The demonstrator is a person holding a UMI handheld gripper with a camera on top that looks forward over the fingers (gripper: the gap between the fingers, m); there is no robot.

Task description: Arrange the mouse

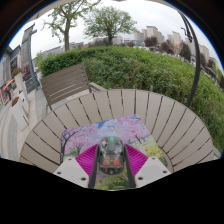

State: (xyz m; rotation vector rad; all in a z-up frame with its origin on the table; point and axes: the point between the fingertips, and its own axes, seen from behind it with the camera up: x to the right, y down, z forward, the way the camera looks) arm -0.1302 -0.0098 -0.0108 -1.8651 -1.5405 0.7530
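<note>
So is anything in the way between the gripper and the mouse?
No, nothing visible is in the way. The mouse already sits between the two fingers of the hand-held gripper, on the colourful mouse mat on the slatted wooden table.

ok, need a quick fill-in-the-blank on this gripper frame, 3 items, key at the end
1. The mouse sits ____ the two fingers of the gripper.
2. The mouse rests on a printed mat laid on a round table made of ____ slats.
3. Beyond the table stands an empty slatted ____, ahead of a green hedge.

Missing words: between; wooden; chair
</note>
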